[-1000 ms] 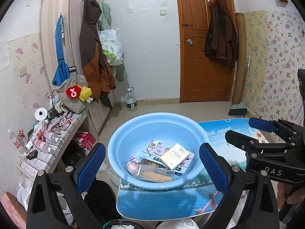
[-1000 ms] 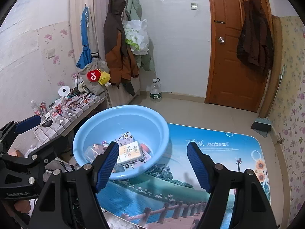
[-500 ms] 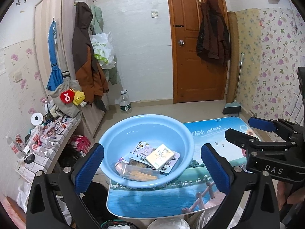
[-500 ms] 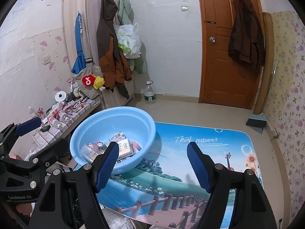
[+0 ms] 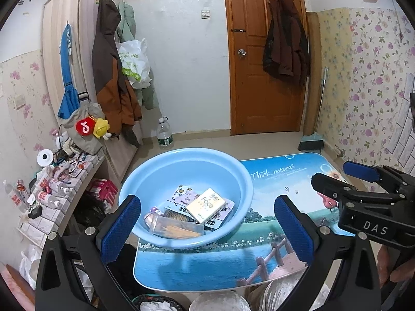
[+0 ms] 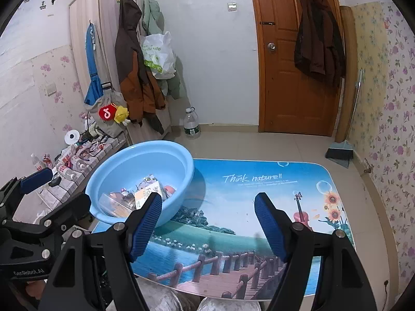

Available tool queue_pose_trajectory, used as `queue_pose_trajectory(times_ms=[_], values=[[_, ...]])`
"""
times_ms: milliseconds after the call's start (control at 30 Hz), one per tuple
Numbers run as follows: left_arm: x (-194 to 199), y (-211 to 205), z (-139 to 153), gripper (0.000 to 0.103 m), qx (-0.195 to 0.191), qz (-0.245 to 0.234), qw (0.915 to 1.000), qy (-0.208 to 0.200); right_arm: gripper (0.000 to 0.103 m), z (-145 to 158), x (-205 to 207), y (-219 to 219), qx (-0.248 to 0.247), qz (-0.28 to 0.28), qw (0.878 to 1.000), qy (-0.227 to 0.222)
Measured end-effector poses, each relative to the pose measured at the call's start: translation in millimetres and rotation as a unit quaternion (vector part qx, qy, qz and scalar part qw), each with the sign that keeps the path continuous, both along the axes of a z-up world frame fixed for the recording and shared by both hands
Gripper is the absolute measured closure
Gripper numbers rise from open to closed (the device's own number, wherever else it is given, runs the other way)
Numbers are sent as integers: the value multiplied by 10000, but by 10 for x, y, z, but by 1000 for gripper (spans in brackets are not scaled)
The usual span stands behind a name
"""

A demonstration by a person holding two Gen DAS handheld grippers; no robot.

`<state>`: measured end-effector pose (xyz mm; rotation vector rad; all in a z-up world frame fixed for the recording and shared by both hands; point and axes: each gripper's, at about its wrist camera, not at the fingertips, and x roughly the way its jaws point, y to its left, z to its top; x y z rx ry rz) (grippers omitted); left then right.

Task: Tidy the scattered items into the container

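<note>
Blue-padded fingers frame both views: the left hand-held gripper (image 5: pixel 207 229) is spread wide and empty, hovering at the near left corner of the table (image 5: pixel 272 197), and the right hand-held gripper (image 6: pixel 207 226) is equally wide and empty over the near edge. Between the two tools lies bare printed tabletop, with open surface running to the far right corner. The blue basin (image 5: pixel 241 178) sits at the table's left edge, its near rim overhanging slightly. Inside lie a cream tissue pack (image 5: pixel 206 203), flat printed packets and a clear box (image 5: pixel 176 229); smaller pieces beneath are hard to make out. Beyond, a cluttered shelf (image 5: pixel 52 194) hugs the left wall, a water bottle (image 5: pixel 164 136) stands on the floor, and a wooden door (image 5: pixel 264 59) closes the room.
</note>
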<state>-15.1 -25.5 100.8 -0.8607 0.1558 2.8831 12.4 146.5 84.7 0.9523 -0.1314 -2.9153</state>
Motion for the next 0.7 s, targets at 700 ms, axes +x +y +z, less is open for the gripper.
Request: queue_pose_trajectory(times_ms=[700], values=[[-27, -72, 10, 0, 72, 79, 9999, -32, 27, -56, -15, -125, 61, 57, 10000, -23]])
